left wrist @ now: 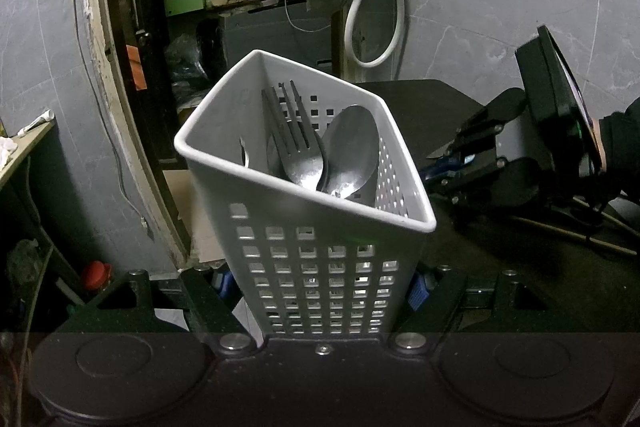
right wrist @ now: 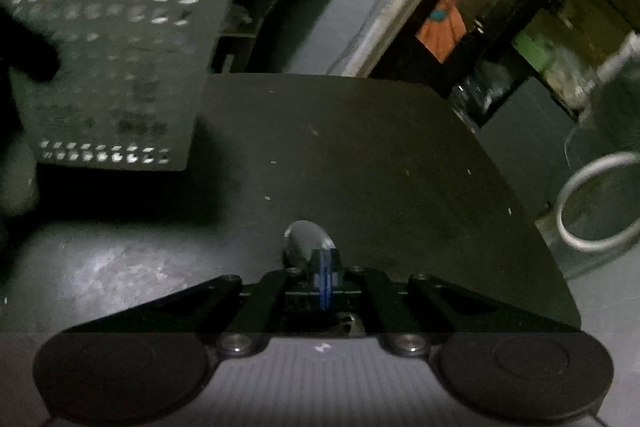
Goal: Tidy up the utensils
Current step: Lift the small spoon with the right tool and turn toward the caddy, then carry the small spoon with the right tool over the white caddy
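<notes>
The left gripper [left wrist: 320, 283] clamps the white perforated utensil basket [left wrist: 308, 259] from both sides, its blue pads pressed on the lower walls, and the basket leans slightly over the dark table [left wrist: 420, 95]. Inside, count them: one fork [left wrist: 294, 135], tines up, and two spoon bowls clearly showing, the big one [left wrist: 352, 151] just right of the fork and a second partly hidden behind it. A thin sliver of metal [left wrist: 243, 155] at the left wall is too hidden to name. Over on the right, the right gripper [right wrist: 325, 275] has its blue pads squeezed together on one more spoon [right wrist: 306, 239], bowl sticking out forward above the table. The basket stands to its left, well apart.
</notes>
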`<state>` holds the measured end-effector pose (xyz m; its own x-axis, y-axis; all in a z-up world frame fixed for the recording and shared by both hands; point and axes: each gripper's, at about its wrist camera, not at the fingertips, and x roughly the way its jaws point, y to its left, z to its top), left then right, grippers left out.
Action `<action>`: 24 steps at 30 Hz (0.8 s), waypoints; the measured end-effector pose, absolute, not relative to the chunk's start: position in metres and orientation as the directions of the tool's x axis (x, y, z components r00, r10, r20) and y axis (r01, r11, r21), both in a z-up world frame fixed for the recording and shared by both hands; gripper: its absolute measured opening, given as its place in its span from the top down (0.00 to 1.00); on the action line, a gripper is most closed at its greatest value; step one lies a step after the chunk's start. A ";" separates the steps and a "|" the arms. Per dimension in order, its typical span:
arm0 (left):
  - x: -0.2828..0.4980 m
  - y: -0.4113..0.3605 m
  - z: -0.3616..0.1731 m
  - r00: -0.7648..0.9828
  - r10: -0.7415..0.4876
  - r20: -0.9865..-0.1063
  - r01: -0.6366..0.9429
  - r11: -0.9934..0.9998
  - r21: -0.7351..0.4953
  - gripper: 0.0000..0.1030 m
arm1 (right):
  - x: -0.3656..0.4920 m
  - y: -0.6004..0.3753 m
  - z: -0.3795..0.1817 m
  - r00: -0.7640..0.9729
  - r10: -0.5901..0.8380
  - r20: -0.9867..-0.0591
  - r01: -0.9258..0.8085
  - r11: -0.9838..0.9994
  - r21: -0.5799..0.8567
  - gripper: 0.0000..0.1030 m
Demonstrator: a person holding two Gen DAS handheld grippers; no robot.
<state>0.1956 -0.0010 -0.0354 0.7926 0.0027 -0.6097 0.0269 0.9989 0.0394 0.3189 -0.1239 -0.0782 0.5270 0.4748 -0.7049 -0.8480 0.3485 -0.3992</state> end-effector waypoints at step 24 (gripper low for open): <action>0.195 0.000 -0.037 0.792 0.008 -0.611 0.016 0.999 0.034 0.26 | 0.370 -0.126 -0.055 0.063 0.458 -0.887 -0.997 -0.013 -0.078 0.48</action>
<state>0.1950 -0.0001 -0.0367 0.7918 0.0077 -0.6108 0.0162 0.9993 0.0336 0.3704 -0.1265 -0.0548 0.0635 0.4577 -0.8868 -0.9969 -0.0130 -0.0781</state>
